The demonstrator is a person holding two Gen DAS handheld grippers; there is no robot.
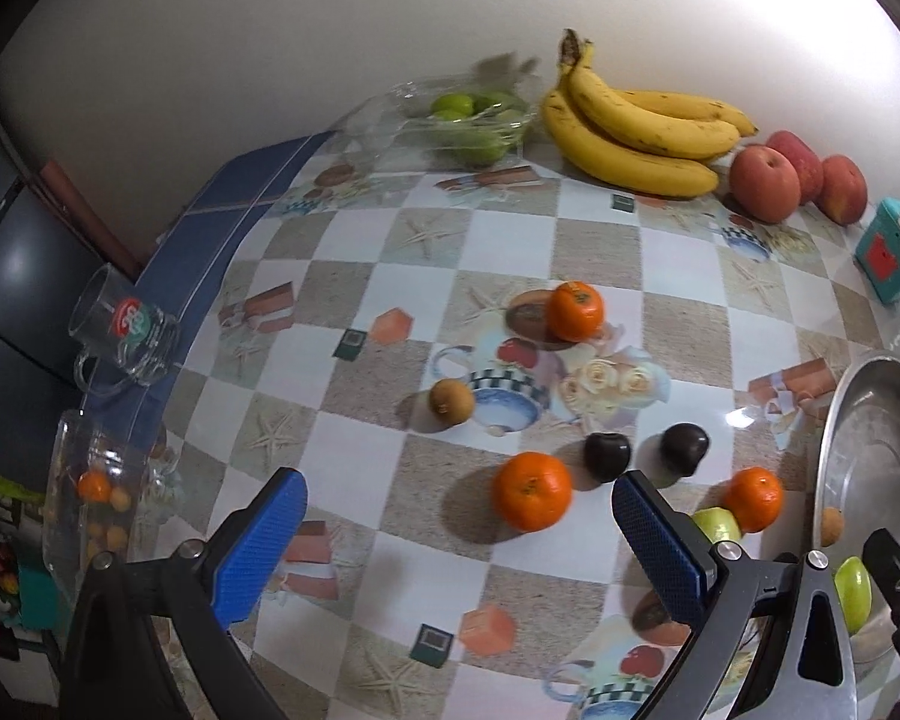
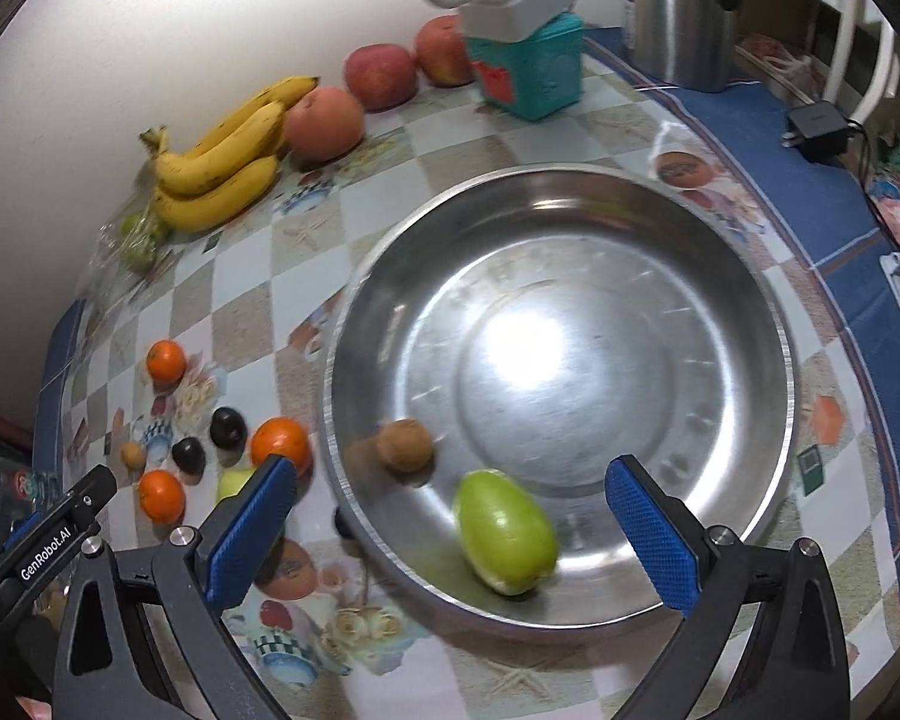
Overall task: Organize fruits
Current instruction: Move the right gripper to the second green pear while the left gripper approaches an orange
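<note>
Now, with a green fruit (image 2: 504,531) and a small brown one (image 2: 405,445) already lying in the steel bowl (image 2: 750,312), both tongs spread empty, the left tongs (image 1: 459,516) should straddle the nearest orange (image 1: 531,491) on the worktop (image 1: 354,396) and close gently.

Bowl (image 2: 720,276) was polished metal w/ glare; tablecloth (image 1: 354,276) glossy plastic; mug (image 1: 127,333) clear glass; gripper pads (image 2: 651,531) blue, rough-textured; flask (image 2: 678,6) brushed steel.

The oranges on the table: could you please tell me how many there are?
3 oranges: one mid-table, one between the left hand-held gripper's fingers, one beside the steel bowl. Others may be hidden.
</note>
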